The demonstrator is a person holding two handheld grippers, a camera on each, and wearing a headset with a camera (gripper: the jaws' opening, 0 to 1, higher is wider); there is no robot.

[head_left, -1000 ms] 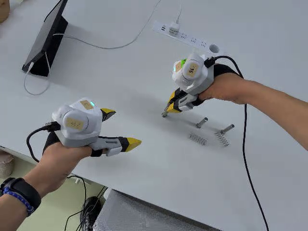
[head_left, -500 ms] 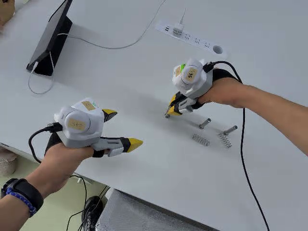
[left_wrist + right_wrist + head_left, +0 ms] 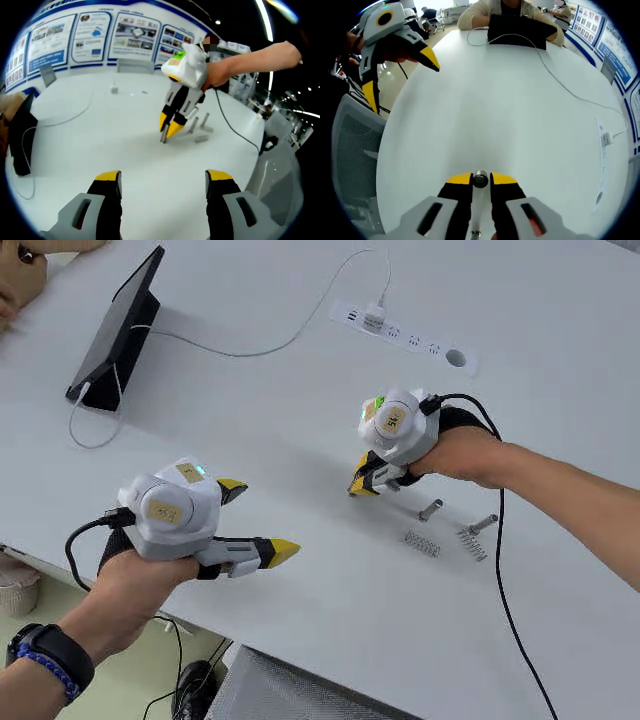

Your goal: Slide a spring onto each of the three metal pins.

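Metal pin [image 3: 480, 178] pinched in right claw [image 3: 362, 487]: hold it steady while the spread left claw [image 3: 260, 519] fetches a spring [image 3: 421, 543].

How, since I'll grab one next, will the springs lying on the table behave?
The springs are small open wire coils, so probably very light and apt to squash or flick away if pinched hard. They lie on their sides on the smooth white table, so a nudge would likely roll or skid them.
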